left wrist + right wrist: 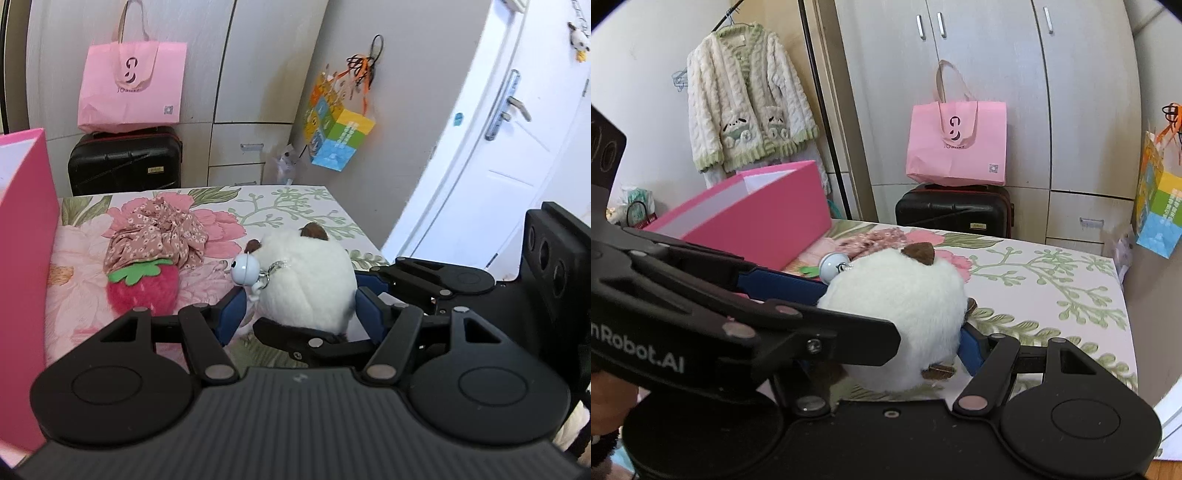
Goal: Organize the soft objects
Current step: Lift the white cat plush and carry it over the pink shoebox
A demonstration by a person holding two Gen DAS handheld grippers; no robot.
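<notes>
Both grippers, left gripper (pixel 297 295) and right gripper (pixel 892 314), seemingly clamp the round white fluffy plush toy (pixel 308 280); carry it to the pink box (pixel 757 218) at ten o'clock.

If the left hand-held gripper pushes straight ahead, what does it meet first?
The white plush toy, already between the left hand-held gripper fingers. Beyond it looks like bare floral bedspread, though depth is unclear.
</notes>
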